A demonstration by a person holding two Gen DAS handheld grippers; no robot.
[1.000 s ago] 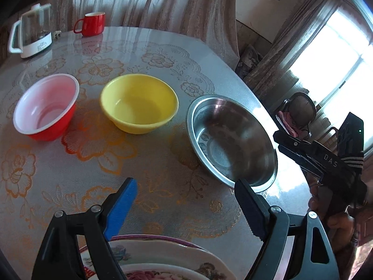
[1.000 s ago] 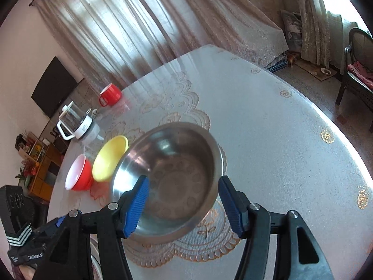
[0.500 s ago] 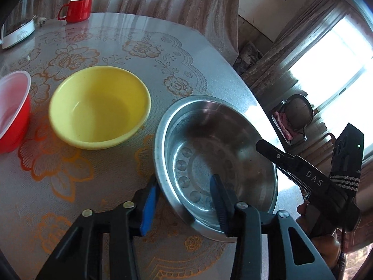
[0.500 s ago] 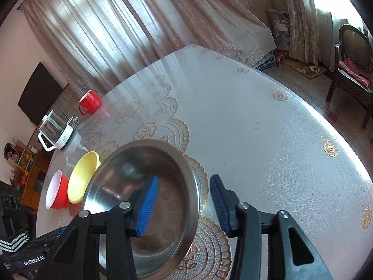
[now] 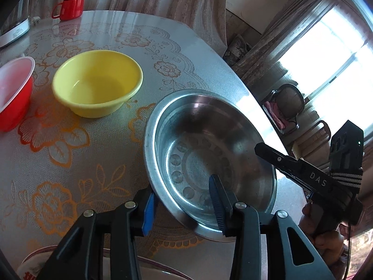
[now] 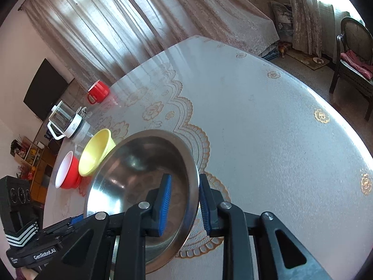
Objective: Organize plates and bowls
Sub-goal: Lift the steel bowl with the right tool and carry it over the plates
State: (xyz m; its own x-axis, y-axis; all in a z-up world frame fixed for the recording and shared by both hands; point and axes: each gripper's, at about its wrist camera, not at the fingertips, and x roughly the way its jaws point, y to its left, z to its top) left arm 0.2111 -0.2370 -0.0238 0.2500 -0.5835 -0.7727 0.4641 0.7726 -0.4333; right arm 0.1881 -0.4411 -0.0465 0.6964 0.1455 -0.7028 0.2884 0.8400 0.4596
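Observation:
A steel bowl (image 5: 209,154) stands on the lace-patterned table (image 5: 77,163). My left gripper (image 5: 183,206) straddles its near rim, blue pad outside and the other finger inside against the wall; its jaws are opening slightly while still on the bowl. My right gripper (image 6: 184,201) straddles the bowl's (image 6: 130,182) opposite rim, one pad inside, one outside, jaws closing on it. In the left wrist view the right gripper (image 5: 262,150) reaches over the far rim. A yellow bowl (image 5: 98,88) and a red bowl (image 5: 14,102) stand to the left.
A patterned plate (image 5: 151,264) peeks in at the bottom edge under my left gripper. A red mug (image 5: 71,7) and a glass kettle (image 6: 66,121) stand at the table's far side. The table edge curves close behind the steel bowl; a chair (image 6: 354,53) stands beyond.
Both grippers came down onto the steel bowl and narrowed from wide open to straddling its rim on opposite sides. The plates slid out of the left wrist view.

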